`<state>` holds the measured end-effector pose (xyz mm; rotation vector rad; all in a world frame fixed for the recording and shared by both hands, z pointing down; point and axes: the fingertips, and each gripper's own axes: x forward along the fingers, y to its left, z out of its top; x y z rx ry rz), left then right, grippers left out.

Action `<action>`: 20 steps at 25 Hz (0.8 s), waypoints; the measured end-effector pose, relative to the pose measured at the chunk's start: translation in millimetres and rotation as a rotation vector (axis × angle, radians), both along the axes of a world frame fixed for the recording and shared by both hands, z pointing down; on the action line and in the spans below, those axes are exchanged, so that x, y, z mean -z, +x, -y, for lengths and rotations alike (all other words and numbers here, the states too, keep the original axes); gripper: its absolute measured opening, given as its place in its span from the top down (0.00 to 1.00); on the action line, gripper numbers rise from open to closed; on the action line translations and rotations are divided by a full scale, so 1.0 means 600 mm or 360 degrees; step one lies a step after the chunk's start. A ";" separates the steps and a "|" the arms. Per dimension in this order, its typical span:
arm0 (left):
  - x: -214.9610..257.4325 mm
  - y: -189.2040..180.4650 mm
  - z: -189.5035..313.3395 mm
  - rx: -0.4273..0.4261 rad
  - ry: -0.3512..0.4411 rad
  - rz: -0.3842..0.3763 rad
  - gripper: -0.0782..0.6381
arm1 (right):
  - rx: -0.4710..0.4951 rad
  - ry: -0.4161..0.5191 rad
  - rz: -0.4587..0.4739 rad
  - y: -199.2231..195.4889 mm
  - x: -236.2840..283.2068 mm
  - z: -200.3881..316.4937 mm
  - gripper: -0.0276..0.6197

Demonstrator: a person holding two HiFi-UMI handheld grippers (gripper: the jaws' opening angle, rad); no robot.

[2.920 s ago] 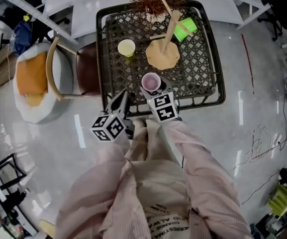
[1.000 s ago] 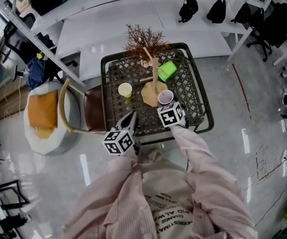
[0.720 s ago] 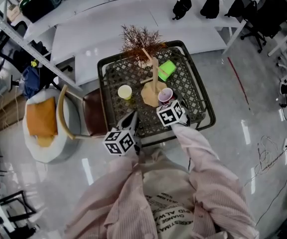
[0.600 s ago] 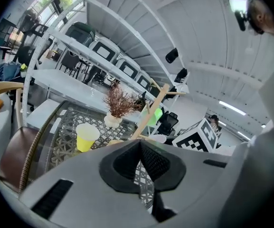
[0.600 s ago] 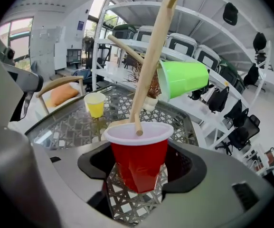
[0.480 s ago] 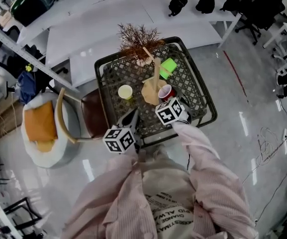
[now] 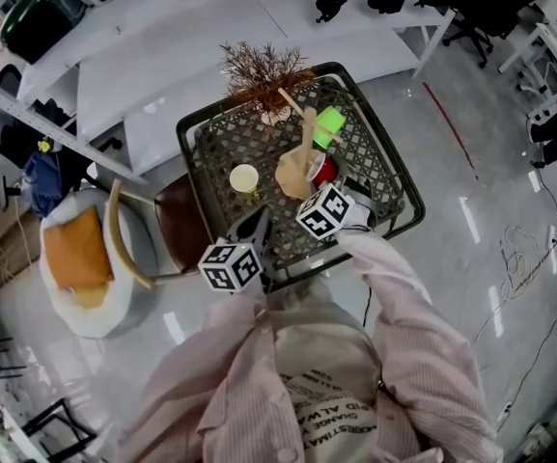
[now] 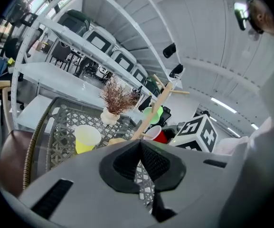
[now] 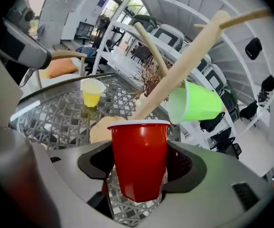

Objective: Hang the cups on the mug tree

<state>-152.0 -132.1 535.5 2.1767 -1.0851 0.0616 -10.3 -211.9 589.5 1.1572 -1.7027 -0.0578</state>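
My right gripper (image 9: 139, 169) is clamped on the red cup (image 9: 139, 151), one jaw on each side of it, rim up in the right gripper view. The cup is off the mesh worktop (image 9: 56, 120), just beside the tree (image 9: 174, 75), near its base. A green cup (image 9: 196, 101) hangs tilted on one of the tree's pegs. A yellow cup (image 9: 92, 91) stands upright on the worktop, apart from the tree. My left gripper (image 8: 139, 145) has its jaws pressed together with nothing between them, at the worktop's near edge.
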 end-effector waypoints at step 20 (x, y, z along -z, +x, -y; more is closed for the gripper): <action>-0.012 -0.008 0.008 0.0032 -0.0044 -0.0006 0.89 | 0.0320 0.0044 -0.0366 -0.035 -0.010 0.005 0.49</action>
